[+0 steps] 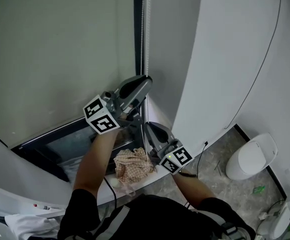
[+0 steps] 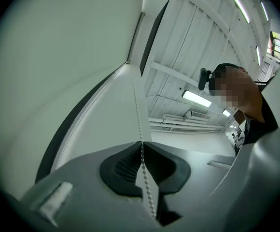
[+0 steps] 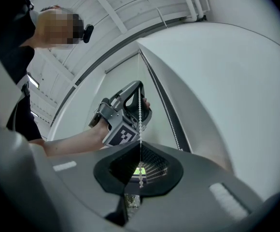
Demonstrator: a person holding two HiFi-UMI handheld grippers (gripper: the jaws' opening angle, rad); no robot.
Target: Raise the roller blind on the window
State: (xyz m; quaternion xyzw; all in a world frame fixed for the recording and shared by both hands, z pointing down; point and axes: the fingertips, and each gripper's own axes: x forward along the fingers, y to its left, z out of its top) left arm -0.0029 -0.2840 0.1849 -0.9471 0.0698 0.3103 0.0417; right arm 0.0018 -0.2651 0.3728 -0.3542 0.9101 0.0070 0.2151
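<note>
The roller blind (image 1: pixel 60 49) hung low over the window (image 1: pixel 75 144) in the head view, its bead chain (image 1: pixel 145 24) running vertically beside the blind's right edge. Your left gripper (image 1: pixel 144 81) sat higher on the bead chain than your right gripper (image 1: pixel 149 130). In the left gripper view, the jaws were clenched on the bead chain, which rose straight from them. In the right gripper view, those jaws pinched it just below the left gripper; the next downward pull looked the upper hand's.
</note>
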